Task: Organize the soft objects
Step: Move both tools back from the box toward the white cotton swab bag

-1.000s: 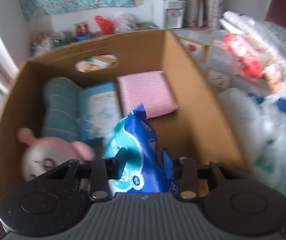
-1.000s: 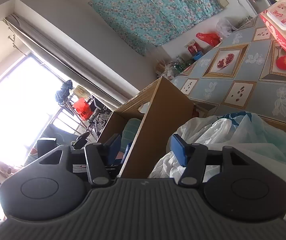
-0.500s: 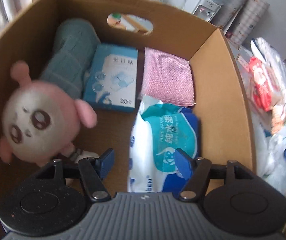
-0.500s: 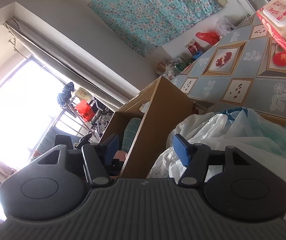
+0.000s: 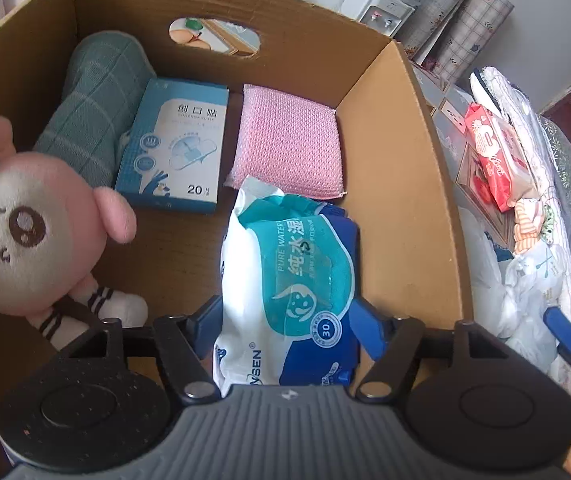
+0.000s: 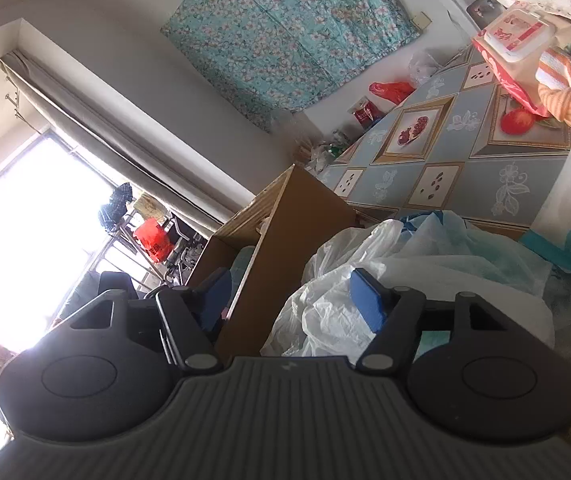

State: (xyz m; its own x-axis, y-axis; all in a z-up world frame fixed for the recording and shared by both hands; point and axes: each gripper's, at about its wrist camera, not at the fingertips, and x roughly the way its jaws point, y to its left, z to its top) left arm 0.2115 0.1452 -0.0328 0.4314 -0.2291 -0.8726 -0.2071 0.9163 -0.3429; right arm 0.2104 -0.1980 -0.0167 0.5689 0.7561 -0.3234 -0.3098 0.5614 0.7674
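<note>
Since a second ago the wipes pack has gone from hanging upright in the left claw to lying flat on the floor of the cardboard box, near its right wall; that claw's jaws have just been opening and now stand wide on either side of the pack's near end, with a little daylight between pads and wrapper. Just beyond the pack lies a pink sponge, touching its far end, and left of that a blue plaster box leans against a rolled green towel. A pink plush doll sits against the box's left wall. Outside the box, the right claw hovers low over crumpled white plastic bags, its jaws also just been opening, standing fairly wide with nothing between them. Behind the bags a red wipes pack rests on the patterned surface.
</note>
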